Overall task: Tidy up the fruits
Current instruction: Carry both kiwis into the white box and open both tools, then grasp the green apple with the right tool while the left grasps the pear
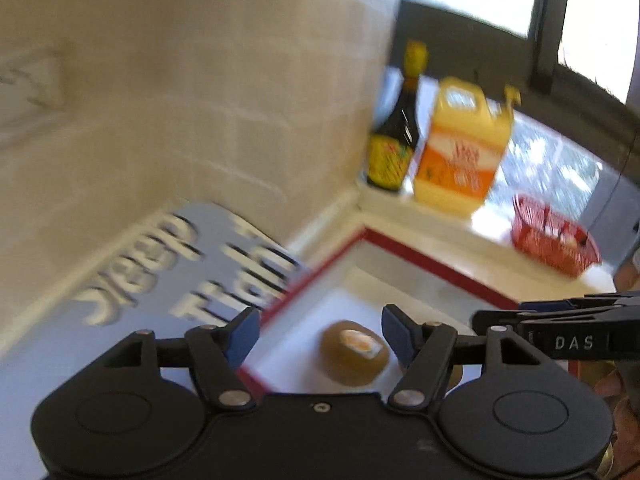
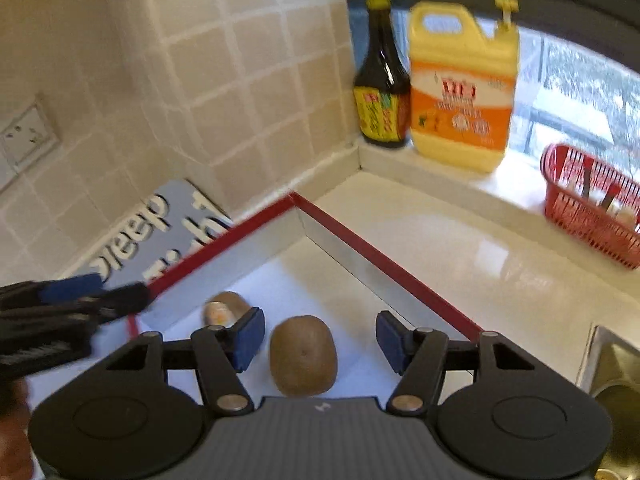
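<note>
A white box with a red rim (image 1: 436,268) (image 2: 360,236) sits on the counter in the corner. A brown kiwi with a sticker (image 1: 354,352) (image 2: 224,308) lies inside it. My left gripper (image 1: 320,336) is open above this kiwi, jaws apart on either side. A second, plain kiwi (image 2: 303,356) lies in the box below my right gripper (image 2: 320,338), which is open with the fruit between its blue pads. The right gripper shows at the right edge of the left wrist view (image 1: 560,336); the left one shows at the left in the right wrist view (image 2: 72,304).
A blue-grey mat with white letters (image 1: 160,272) (image 2: 152,232) lies left of the box against the tiled wall. A dark sauce bottle (image 2: 380,76), a yellow jug (image 2: 460,88) and a red basket (image 2: 592,208) stand on the window ledge. A sink edge (image 2: 612,368) is at right.
</note>
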